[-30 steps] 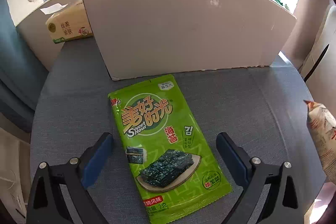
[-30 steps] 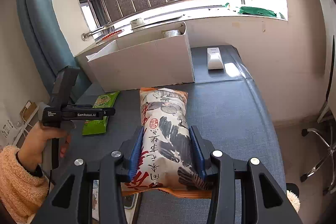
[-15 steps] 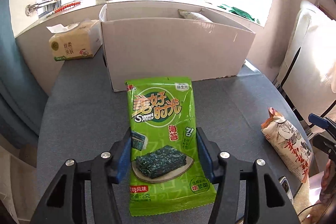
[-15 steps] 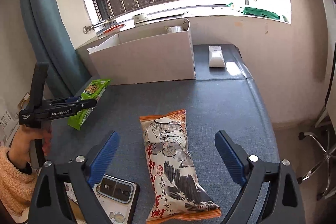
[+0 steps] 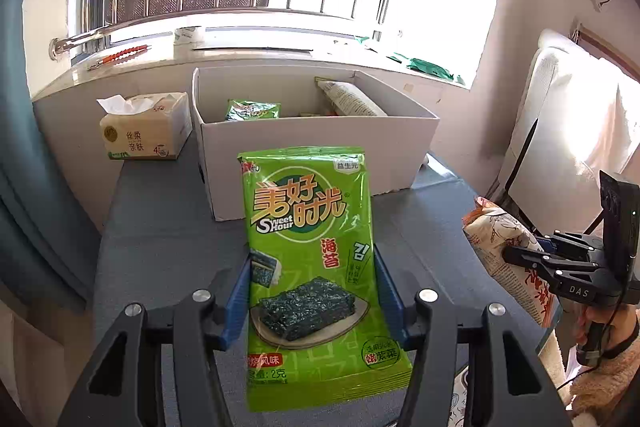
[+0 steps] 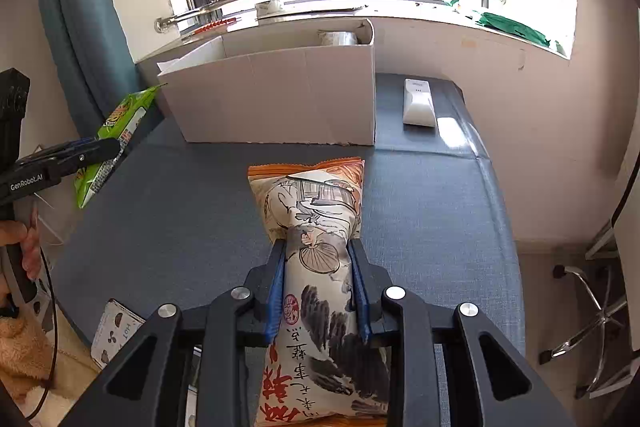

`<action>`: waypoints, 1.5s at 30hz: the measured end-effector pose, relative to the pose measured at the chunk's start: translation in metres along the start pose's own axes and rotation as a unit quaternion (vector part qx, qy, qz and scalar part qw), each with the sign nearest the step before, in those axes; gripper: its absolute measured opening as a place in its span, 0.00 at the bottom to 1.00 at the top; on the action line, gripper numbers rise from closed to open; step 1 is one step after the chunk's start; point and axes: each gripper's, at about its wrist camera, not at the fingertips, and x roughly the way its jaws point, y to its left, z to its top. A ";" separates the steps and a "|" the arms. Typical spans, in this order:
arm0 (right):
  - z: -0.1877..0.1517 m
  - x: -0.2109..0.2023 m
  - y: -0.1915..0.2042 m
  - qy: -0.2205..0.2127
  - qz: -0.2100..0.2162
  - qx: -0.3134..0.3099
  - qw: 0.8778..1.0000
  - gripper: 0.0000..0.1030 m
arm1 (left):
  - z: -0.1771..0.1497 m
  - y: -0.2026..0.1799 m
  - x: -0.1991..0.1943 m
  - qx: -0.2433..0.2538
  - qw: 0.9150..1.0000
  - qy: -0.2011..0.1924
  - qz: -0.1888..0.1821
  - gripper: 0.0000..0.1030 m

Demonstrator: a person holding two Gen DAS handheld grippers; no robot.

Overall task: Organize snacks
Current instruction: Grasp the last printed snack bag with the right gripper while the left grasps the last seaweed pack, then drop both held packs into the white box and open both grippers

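Observation:
My left gripper (image 5: 312,269) is shut on a green seaweed snack packet (image 5: 308,247) and holds it above the grey table, in front of the white cardboard box (image 5: 320,155). The box holds a green packet (image 5: 252,110) and a pale bag (image 5: 352,99). My right gripper (image 6: 319,259) is shut on a cream and orange snack bag (image 6: 316,227), lifted over the table. The box (image 6: 280,99) stands beyond it. The left gripper with the green packet (image 6: 116,143) shows at the left of the right wrist view; the right gripper and its bag (image 5: 508,247) show at the right of the left wrist view.
A tissue pack (image 5: 144,131) stands left of the box. A white remote-like device (image 6: 418,103) lies right of the box. A printed card or packet (image 6: 116,331) lies at the table's near left edge. A windowsill runs behind; a chair base (image 6: 592,319) stands on the floor at right.
My left gripper has lifted the green packet higher off the table. My right gripper, open over the bag half a second ago, has closed on the bag and raised it.

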 end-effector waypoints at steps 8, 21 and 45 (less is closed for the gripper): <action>0.099 -0.009 0.004 -0.068 0.078 0.029 0.994 0.31 | 0.077 0.005 0.000 -0.019 0.997 -0.070 -0.037 0.59; 0.256 0.103 0.017 -0.070 0.066 0.078 0.992 0.43 | 0.193 0.024 0.095 0.006 0.999 -0.037 0.020 0.96; 0.176 -0.016 0.058 -0.162 0.000 -0.017 0.987 1.00 | 0.123 -0.008 -0.036 0.010 0.985 -0.139 0.105 1.00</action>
